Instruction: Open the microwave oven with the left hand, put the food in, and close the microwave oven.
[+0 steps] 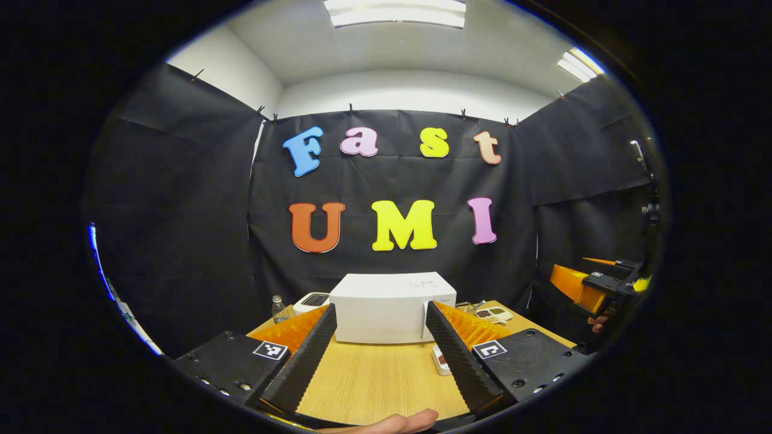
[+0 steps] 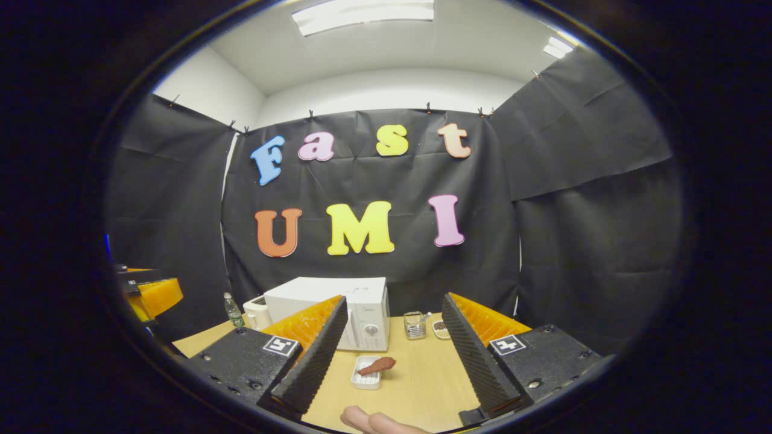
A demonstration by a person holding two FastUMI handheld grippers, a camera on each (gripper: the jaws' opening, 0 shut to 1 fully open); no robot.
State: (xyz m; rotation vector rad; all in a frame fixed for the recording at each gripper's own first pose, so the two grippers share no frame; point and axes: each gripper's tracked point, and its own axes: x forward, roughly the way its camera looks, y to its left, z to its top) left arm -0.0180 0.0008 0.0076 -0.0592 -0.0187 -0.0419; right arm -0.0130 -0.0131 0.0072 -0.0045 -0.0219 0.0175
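Observation:
A white microwave oven [image 1: 386,310] stands shut at the back of the wooden table [image 1: 374,380]; the right gripper view shows it at an angle [image 2: 344,313], control panel on its right side. In front of it a small white tray holding a brown piece of food [image 2: 373,369] rests on the table, and the tray [image 1: 441,360] peeks out beside a finger in the left gripper view. My left gripper [image 1: 381,308] is open and empty, held short of the oven. My right gripper [image 2: 394,301] is also open and empty, behind and above the tray.
Left of the oven stand a plastic bottle [image 2: 230,308] and a white toaster [image 2: 256,311]. A glass jar [image 2: 414,325] and a small dish [image 2: 440,329] sit to its right. The right gripper [image 1: 594,283] hangs at the far right; the left gripper [image 2: 148,292] at the far left.

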